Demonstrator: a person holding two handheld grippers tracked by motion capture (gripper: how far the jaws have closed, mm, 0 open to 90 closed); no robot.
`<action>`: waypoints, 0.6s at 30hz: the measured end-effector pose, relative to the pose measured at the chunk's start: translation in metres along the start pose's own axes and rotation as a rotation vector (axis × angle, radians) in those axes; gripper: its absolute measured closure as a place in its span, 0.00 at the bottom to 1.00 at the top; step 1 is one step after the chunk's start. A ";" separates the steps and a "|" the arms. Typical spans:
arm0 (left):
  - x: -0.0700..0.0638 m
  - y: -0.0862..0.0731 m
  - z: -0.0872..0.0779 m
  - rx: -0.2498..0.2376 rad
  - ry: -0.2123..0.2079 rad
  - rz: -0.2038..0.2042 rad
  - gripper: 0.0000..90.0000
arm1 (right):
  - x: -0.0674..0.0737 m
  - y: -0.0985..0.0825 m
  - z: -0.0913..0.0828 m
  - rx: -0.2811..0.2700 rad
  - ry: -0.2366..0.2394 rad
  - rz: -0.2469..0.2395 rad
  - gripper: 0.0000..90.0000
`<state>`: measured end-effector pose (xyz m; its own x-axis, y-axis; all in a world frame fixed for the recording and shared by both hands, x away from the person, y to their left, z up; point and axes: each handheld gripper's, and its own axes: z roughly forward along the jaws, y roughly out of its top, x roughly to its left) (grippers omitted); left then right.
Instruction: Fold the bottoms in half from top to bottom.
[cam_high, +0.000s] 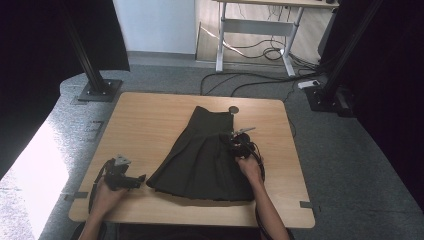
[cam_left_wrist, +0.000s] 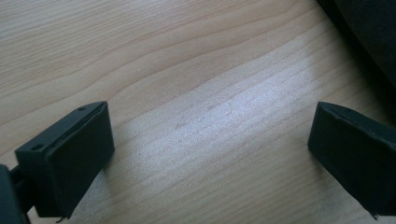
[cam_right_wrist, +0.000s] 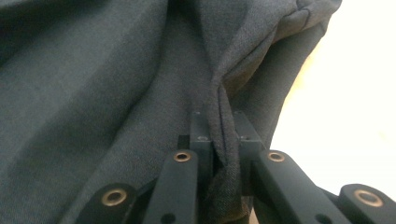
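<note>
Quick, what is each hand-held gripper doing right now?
Left hand-held gripper: open, nothing between its jaws, over the table.
Right hand-held gripper: closed on a fold of the dark skirt.

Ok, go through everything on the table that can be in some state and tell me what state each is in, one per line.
Dark pleated skirt: spread flat on the table, its right edge pinched up into a fold.
Right gripper: shut on the skirt's fold, at the skirt's right edge.
Left gripper: open, nothing between its fingers, low over bare wood, just left of the hem.
</note>
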<state>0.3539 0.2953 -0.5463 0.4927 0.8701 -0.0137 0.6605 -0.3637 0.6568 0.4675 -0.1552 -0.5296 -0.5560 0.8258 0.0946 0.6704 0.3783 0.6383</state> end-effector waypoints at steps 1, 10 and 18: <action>0.000 0.000 -0.002 -0.006 -0.016 -0.007 0.00 | 0.000 -0.004 -0.002 -0.002 -0.001 0.001 0.92; -0.034 0.028 -0.035 -0.128 -0.087 0.057 0.00 | 0.016 -0.040 -0.029 -0.002 -0.019 -0.014 0.89; -0.083 0.031 -0.004 -0.022 -0.121 0.135 0.00 | 0.027 -0.061 -0.043 -0.023 0.009 0.001 0.85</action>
<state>0.3310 0.2136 -0.5220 0.6411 0.7673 -0.0142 0.5723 -0.4657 0.6750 0.3903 -0.1740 -0.5332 -0.5603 0.8220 0.1021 0.6592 0.3679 0.6558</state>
